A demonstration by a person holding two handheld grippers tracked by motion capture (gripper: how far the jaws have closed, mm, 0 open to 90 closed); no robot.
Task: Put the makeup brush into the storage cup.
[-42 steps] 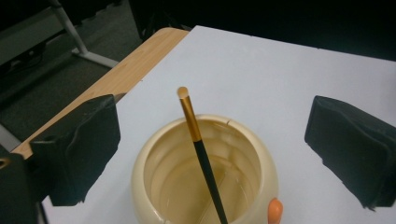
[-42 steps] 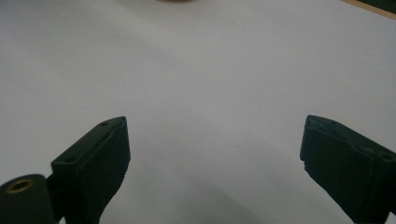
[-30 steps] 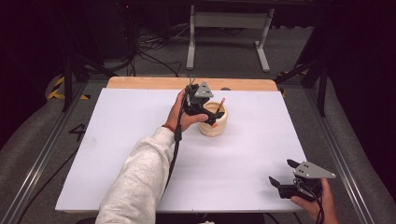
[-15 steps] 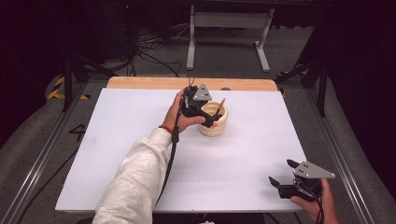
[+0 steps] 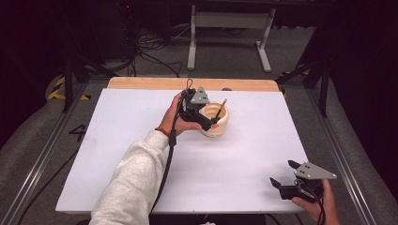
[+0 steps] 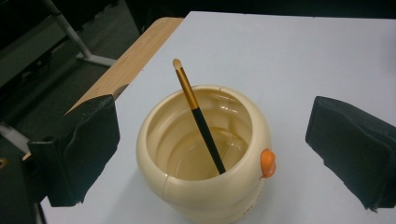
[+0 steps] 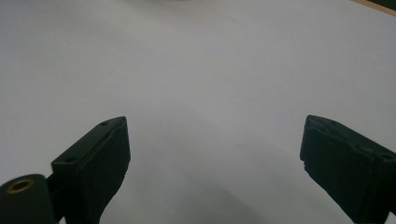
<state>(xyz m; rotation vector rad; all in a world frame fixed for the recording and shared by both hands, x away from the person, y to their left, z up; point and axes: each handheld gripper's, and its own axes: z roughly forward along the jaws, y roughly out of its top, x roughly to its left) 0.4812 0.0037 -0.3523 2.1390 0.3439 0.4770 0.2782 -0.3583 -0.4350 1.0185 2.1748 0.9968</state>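
Observation:
A cream round pot (image 5: pixel 217 121) (image 6: pixel 205 154) with a small orange knob (image 6: pixel 267 163) stands on the white table near its far middle. A thin brush (image 6: pixel 198 115) with a black and gold handle leans inside it, tip up. My left gripper (image 5: pixel 202 119) (image 6: pixel 210 154) is open, its two black jaws wide apart on either side of the pot without touching it. My right gripper (image 5: pixel 283 177) (image 7: pixel 215 168) is open near the table's front right corner, with only bare table surface between its jaws.
The white table top (image 5: pixel 141 122) has a wooden strip (image 5: pixel 150 83) along its far edge. Cables and a metal stand (image 5: pixel 230 28) lie on the floor beyond. Metal rails run along both sides of the table.
The left gripper has shifted slightly back to the left of the pot. The brush stays leaning in the pot. The right gripper has not moved.

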